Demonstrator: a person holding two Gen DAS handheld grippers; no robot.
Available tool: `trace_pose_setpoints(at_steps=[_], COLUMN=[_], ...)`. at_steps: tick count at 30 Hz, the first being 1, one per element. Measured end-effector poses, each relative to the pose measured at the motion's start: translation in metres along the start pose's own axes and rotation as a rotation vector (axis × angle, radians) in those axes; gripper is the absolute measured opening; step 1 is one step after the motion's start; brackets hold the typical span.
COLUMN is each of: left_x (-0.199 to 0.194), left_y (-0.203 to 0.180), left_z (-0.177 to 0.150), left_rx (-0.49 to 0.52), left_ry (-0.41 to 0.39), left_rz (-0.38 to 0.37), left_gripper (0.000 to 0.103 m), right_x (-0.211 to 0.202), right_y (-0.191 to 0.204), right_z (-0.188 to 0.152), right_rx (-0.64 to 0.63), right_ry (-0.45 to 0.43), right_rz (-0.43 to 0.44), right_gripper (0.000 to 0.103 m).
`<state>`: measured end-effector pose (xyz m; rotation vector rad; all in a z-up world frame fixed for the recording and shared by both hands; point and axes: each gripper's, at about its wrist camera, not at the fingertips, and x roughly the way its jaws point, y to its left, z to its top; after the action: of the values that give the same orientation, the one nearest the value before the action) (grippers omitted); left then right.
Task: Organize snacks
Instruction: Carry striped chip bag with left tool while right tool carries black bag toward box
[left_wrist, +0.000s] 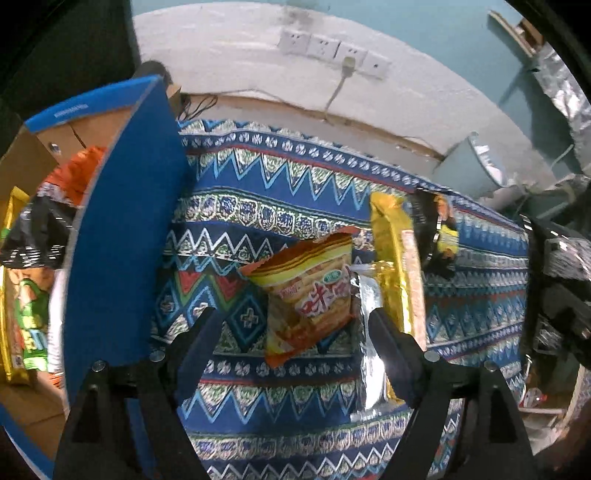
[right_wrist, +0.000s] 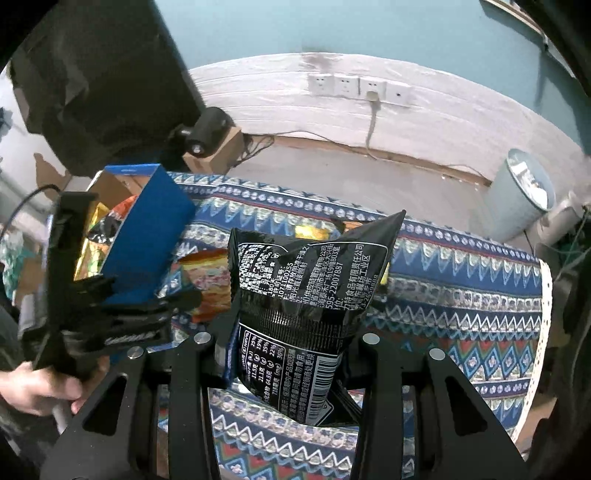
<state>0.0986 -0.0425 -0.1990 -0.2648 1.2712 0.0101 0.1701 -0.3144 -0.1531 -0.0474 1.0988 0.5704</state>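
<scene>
Gaping left gripper above orange snack packet; right gripper clamping black packet.

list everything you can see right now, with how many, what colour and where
patterned cloth: one, blue zigzag bands, covers the table
box: one, blue outside, cardboard inside, left end of the table, several snack packs in it
orange snack pack: one, orange and yellow, on the cloth between the open left jaws
gold pack: one, gold, beside the orange one
black snack bag: one, black with white print, gripped
wall sockets: four, white
bin: one, pale blue, floor
left gripper: black, open
right gripper: black, shut on bag
</scene>
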Motion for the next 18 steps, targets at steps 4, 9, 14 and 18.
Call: trace_pose_setpoints(at_steps=[4,9,14,18], left_x=[0.017,0.036,0.044,0.041], left_y=[-0.005,-0.009,-0.009,-0.014], left_z=[0.007,0.011,0.013,0.015], left_rx=[0.007,0.021,0.038,0.096], left_ry=[0.013,0.04,0.03,0.009], left_rz=[0.039,0.08,0.069,0.043], left_gripper=[0.083,0.083,0.083,0.053], right_x=[0.002,0.007,0.012,0.015], right_y=[-0.014,-0.024,-0.029,-0.032], right_z=[-0.002,-0.003,-0.004,-0.003], right_rx=[0.02,0.038,0.044,0.049], right_ry=[0.004,0.013,0.024,0.027], right_rz=[0.001,0.005,0.01,0.012], right_gripper=[0.039,0.039,0.039,0.039])
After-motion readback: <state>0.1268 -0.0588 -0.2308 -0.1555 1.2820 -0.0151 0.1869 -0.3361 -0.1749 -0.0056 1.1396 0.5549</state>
